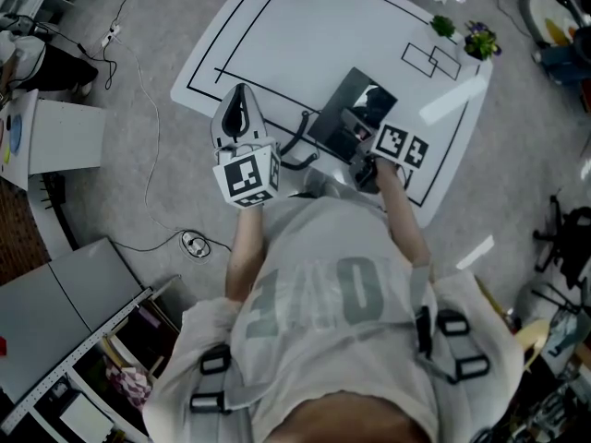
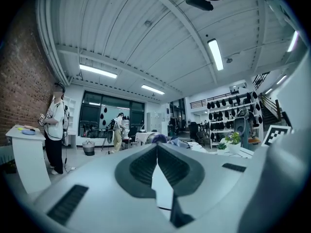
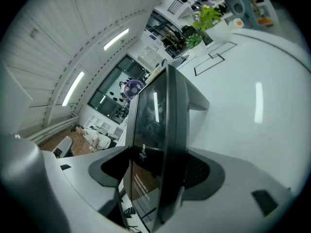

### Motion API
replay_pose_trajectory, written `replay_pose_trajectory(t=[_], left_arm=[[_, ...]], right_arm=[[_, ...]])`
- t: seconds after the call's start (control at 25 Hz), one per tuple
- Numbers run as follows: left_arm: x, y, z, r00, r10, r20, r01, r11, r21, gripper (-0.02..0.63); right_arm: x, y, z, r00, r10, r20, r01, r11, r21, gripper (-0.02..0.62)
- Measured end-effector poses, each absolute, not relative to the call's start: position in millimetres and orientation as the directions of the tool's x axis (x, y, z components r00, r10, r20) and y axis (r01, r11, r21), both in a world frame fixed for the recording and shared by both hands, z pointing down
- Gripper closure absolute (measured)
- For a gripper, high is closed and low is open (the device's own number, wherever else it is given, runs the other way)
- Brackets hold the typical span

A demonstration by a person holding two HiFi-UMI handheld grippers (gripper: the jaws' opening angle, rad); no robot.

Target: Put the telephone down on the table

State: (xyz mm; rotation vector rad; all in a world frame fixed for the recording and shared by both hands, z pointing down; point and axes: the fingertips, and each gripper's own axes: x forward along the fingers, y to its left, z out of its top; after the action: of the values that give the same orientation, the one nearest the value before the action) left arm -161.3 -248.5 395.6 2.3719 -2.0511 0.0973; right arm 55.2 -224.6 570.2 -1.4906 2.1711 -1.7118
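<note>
The telephone is a flat black slab lying on the white table near its front edge, with a black cord curling off to its left. My right gripper is at the telephone's near end. In the right gripper view the telephone stands edge-on between the jaws. My right gripper has its jaws spread wide, and its pads do not seem to press on the slab. My left gripper hovers to the left of the cord. It points away over the table, and its jaws are shut on nothing.
Black outlines are drawn on the table, with small rectangles at the far right. Two small potted plants stand at the far right corner. A grey cabinet is on the floor to the left, and a cable lies below the table's edge.
</note>
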Motion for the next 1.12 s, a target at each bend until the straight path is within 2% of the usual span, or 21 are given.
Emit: replay_pose_trajectory(t=[0.24,0.84,1.12], left_arm=[[-150.8,-249.2,397.9,0.170,-0.984,0.056,-0.984,-0.172,-0.036,0.597],[-111.4,-242.9,400.2,0.243,-0.967,0.071,-0.968,-0.246,-0.043,0.597],[-96.1,-243.1,397.5,0.266,-0.962,0.064,-0.962,-0.269,-0.045,0.597]], right_arm=[[60.6,-213.5,567.5,-0.523,-0.655,0.546,-0.708,-0.024,-0.706,0.302],[78.7,-182.9,566.0,-0.543,-0.655,0.526,-0.675,-0.033,-0.737,0.302],[100.5,-192.8,534.6,-0.492,-0.720,0.490,-0.714,0.011,-0.700,0.302]])
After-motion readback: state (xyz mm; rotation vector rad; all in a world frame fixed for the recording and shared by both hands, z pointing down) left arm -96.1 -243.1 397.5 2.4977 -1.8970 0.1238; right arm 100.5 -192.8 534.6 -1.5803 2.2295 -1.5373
